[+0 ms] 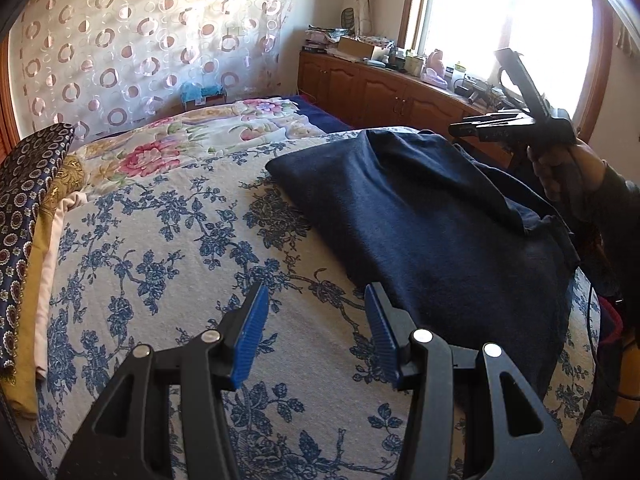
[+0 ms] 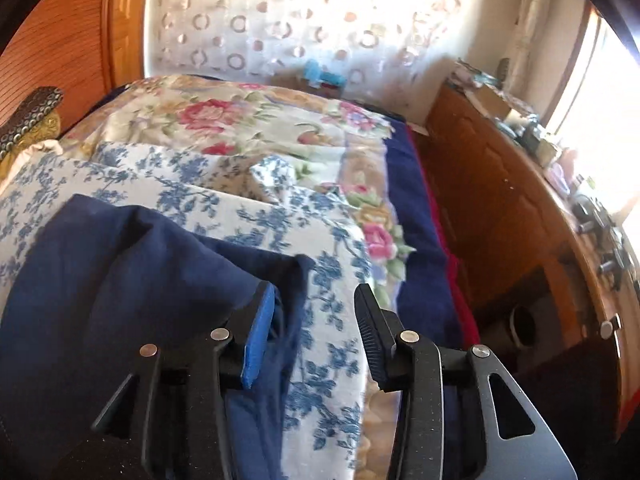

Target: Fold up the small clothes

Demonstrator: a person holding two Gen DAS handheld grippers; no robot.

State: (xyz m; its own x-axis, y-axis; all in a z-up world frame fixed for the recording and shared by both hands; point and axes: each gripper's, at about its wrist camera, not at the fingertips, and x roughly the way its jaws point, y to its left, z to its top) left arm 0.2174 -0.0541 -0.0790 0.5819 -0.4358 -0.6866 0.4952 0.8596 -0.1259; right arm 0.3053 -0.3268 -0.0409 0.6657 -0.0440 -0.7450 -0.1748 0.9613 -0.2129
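Bedspread [image 1: 160, 248] bears navy garment [image 1: 420, 220]; only left view shows right claw [image 1: 504, 92].

Bedroom with a bed, a low cabinet run and 1 bright window

From my left wrist feed I see a bed [image 1: 160, 220] under a white sheet printed with blue flowers, with a pink-rose quilt [image 1: 192, 136] farther back and folded fabrics [image 1: 28, 208] stacked at its left edge. Behind hangs a sheer curtain [image 1: 132, 36] patterned with rings. A wooden cabinet [image 1: 384, 88] runs along the right wall, its top crowded with small clutter I cannot make out. Above it the window [image 1: 508, 8] is blown out with daylight. My right wrist feed shows a slatted wooden panel [image 2: 60, 40] at the left.
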